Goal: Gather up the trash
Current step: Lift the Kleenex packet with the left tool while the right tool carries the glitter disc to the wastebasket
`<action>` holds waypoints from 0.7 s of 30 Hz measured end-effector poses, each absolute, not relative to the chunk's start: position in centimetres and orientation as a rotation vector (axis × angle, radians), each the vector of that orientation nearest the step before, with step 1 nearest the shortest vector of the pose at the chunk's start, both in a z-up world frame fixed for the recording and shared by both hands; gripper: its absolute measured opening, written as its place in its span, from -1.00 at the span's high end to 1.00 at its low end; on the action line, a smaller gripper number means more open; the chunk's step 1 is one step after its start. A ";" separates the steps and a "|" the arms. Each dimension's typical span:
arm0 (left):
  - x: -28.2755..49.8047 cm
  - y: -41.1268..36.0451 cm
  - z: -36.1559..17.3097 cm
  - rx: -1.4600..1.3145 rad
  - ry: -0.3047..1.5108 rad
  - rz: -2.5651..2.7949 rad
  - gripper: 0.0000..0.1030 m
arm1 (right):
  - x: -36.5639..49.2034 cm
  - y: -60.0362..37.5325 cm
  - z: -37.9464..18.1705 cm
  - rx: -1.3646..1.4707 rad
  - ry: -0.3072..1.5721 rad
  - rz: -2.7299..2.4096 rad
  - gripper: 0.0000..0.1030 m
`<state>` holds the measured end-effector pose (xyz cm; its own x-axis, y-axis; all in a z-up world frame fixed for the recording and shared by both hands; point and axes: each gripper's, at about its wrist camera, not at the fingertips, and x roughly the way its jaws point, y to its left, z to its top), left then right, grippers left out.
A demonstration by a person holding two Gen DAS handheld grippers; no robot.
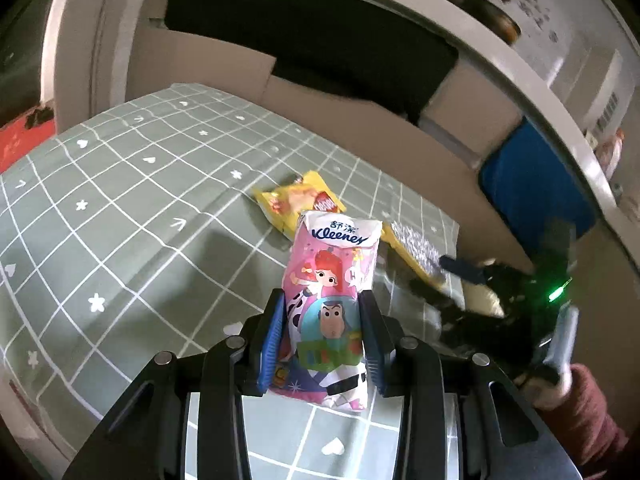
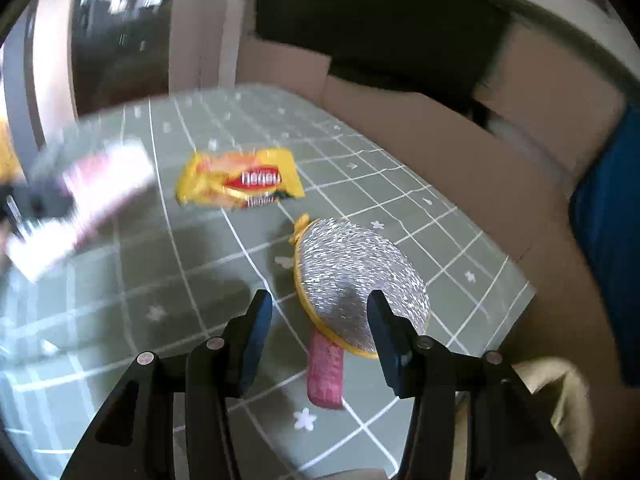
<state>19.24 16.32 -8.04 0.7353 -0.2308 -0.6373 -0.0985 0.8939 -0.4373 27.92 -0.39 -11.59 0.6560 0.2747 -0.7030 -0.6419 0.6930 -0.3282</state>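
Note:
My left gripper (image 1: 324,320) is shut on a pink Kleenex tissue pack (image 1: 332,264), which stands upright between the blue pads above the green checked tablecloth (image 1: 140,200). Behind the pack lie a yellow snack wrapper (image 1: 296,200) and a silver foil wrapper (image 1: 416,244). In the right wrist view my right gripper (image 2: 320,310) is open just over the near end of the silver foil wrapper (image 2: 352,272), its pads apart from it. A pink strip (image 2: 326,376) lies under that wrapper's near edge. The yellow snack wrapper (image 2: 240,182) lies further back. The tissue pack (image 2: 100,192) shows blurred at the left.
Cardboard boxes (image 1: 360,120) and a blue item (image 1: 532,184) stand close behind the table's far edge, under a white shelf frame (image 1: 520,80). A cream cloth (image 2: 560,392) hangs off the right corner. A red sleeve (image 1: 592,412) shows behind the blurred right gripper (image 1: 448,280).

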 end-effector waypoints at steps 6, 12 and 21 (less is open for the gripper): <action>19.4 16.6 -8.4 -0.473 0.746 -0.066 0.27 | 29.8 0.2 -12.2 -0.650 0.633 0.424 0.44; 19.8 15.8 -7.6 -0.461 0.706 -0.046 0.27 | 29.1 -3.5 -6.4 -0.380 0.569 0.464 0.76; 21.4 13.4 -4.2 -0.377 0.620 -0.016 0.28 | 27.4 -7.3 -1.0 -0.118 0.550 0.543 0.76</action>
<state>21.37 13.37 -4.16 0.8160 -0.1263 -0.5641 -0.0971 0.9320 -0.3491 27.38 -7.33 -0.97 0.7166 0.4584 -0.5258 -0.5198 0.8536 0.0358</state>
